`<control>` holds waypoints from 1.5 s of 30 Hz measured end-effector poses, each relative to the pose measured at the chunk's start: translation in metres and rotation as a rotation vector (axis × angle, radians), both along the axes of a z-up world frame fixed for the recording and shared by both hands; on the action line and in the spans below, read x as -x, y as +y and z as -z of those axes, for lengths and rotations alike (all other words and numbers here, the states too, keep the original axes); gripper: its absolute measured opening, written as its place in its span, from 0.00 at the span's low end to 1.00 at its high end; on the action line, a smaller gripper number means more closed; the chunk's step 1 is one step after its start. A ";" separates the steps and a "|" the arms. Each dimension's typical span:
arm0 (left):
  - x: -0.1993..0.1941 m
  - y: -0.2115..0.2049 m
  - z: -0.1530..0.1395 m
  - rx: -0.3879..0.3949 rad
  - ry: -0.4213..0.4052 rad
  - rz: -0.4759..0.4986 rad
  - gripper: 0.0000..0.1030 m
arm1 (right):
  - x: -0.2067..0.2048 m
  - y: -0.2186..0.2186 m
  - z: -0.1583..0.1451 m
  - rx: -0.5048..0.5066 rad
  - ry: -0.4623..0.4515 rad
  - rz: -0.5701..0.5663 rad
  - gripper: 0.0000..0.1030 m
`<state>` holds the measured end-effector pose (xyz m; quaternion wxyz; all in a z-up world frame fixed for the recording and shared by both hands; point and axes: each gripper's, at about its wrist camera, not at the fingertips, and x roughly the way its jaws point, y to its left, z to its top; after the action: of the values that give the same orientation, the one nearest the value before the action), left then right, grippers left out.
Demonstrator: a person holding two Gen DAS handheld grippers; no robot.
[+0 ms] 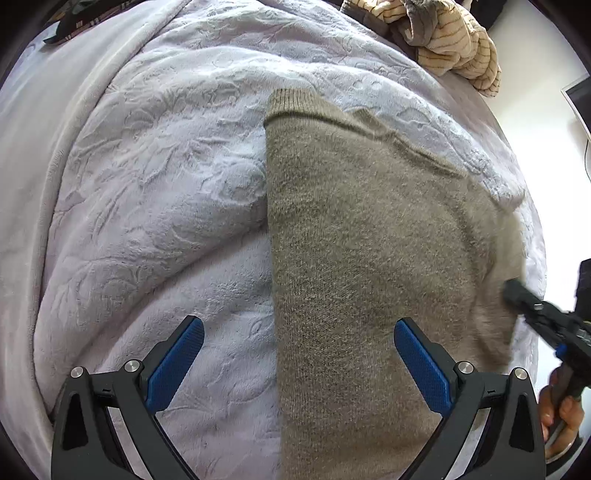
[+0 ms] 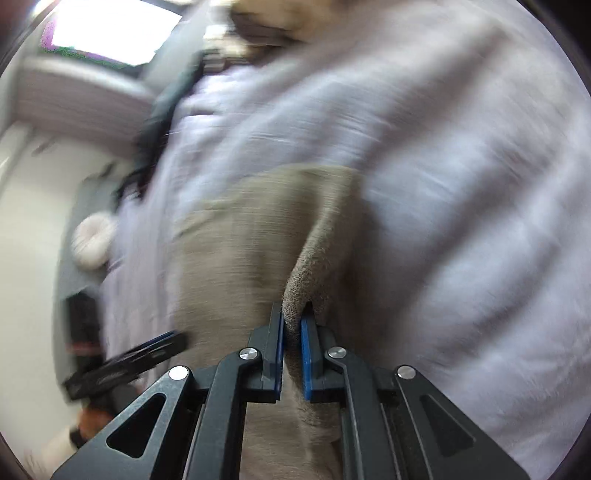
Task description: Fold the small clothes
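Taupe knit sweater (image 1: 362,236), one, seemingly pinched by right gripper (image 2: 292,325).

A bedroom in a home: a pale lilac plush blanket with an embossed floral pattern (image 1: 155,192) covers a bed, crumpled cream striped clothes (image 1: 454,40) are heaped at its far right, and a bright window (image 2: 110,29) lights white walls.

Left gripper (image 1: 298,338) spread wide above taupe sweater (image 1: 362,236), lavender blanket (image 1: 155,177).
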<state>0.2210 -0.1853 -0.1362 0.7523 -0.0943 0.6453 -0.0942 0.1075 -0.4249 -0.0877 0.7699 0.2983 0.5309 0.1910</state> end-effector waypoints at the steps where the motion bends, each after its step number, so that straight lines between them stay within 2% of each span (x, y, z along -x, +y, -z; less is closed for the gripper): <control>1: -0.001 -0.003 0.004 -0.005 0.008 0.001 1.00 | -0.002 0.000 0.002 0.023 0.008 -0.003 0.08; 3: 0.001 0.000 0.015 -0.002 0.024 -0.009 1.00 | -0.008 -0.011 0.020 0.053 0.090 0.031 0.09; 4: 0.000 -0.001 0.016 0.004 0.026 -0.014 1.00 | -0.010 -0.022 0.034 0.032 0.155 0.068 0.12; 6: -0.001 -0.002 0.017 0.010 0.025 -0.016 1.00 | -0.005 -0.036 0.045 -0.015 0.202 0.116 0.22; 8: -0.002 -0.003 0.019 0.013 0.019 -0.006 1.00 | 0.003 -0.045 0.047 -0.051 0.196 0.125 0.57; 10: -0.001 0.003 0.020 0.033 0.024 -0.005 1.00 | 0.011 -0.049 0.045 -0.108 0.179 0.097 0.59; 14: 0.007 0.017 0.018 0.085 0.038 -0.009 1.00 | 0.015 -0.044 0.046 -0.148 0.178 0.025 0.59; 17: 0.006 0.015 0.021 0.150 0.055 0.022 1.00 | 0.012 -0.034 0.056 -0.207 0.198 -0.012 0.59; 20: 0.004 0.009 0.028 0.205 0.079 0.067 1.00 | 0.006 -0.026 0.070 -0.194 0.224 -0.048 0.59; 24: -0.005 -0.007 0.040 0.221 0.088 0.103 1.00 | -0.001 -0.020 0.083 -0.204 0.252 -0.087 0.59; 27: -0.008 -0.016 0.033 0.262 0.067 0.115 1.00 | -0.006 -0.001 0.071 -0.223 0.205 -0.172 0.62; 29: -0.009 -0.021 0.033 0.249 0.060 0.123 1.00 | -0.006 0.008 0.065 -0.215 0.171 -0.221 0.74; 33: -0.013 -0.029 0.050 0.255 0.063 0.136 1.00 | -0.011 0.009 0.084 -0.221 0.214 -0.210 0.73; 38: -0.014 -0.030 0.050 0.252 0.060 0.146 1.00 | -0.013 0.009 0.093 -0.250 0.226 -0.156 0.72; 39: -0.013 -0.033 0.049 0.247 0.054 0.148 0.97 | -0.012 0.010 0.091 -0.241 0.230 -0.151 0.68; 40: -0.015 -0.039 0.047 0.238 0.037 0.148 0.93 | -0.012 0.012 0.090 -0.233 0.232 -0.155 0.52; 41: -0.013 -0.039 0.043 0.231 0.021 0.149 0.86 | -0.010 0.011 0.089 -0.247 0.232 -0.153 0.41; 42: -0.010 -0.038 0.038 0.240 0.002 0.152 0.74 | -0.008 0.010 0.086 -0.261 0.229 -0.144 0.38; 43: -0.007 -0.037 0.033 0.251 -0.010 0.154 0.69 | -0.008 0.008 0.082 -0.270 0.221 -0.138 0.34; 45: -0.004 -0.035 0.023 0.269 -0.025 0.152 0.51 | -0.004 0.007 0.075 -0.296 0.210 -0.132 0.33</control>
<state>0.2251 -0.2203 -0.1592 0.7314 -0.1437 0.6229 -0.2375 0.1113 -0.4181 -0.1623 0.6438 0.3910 0.5930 0.2846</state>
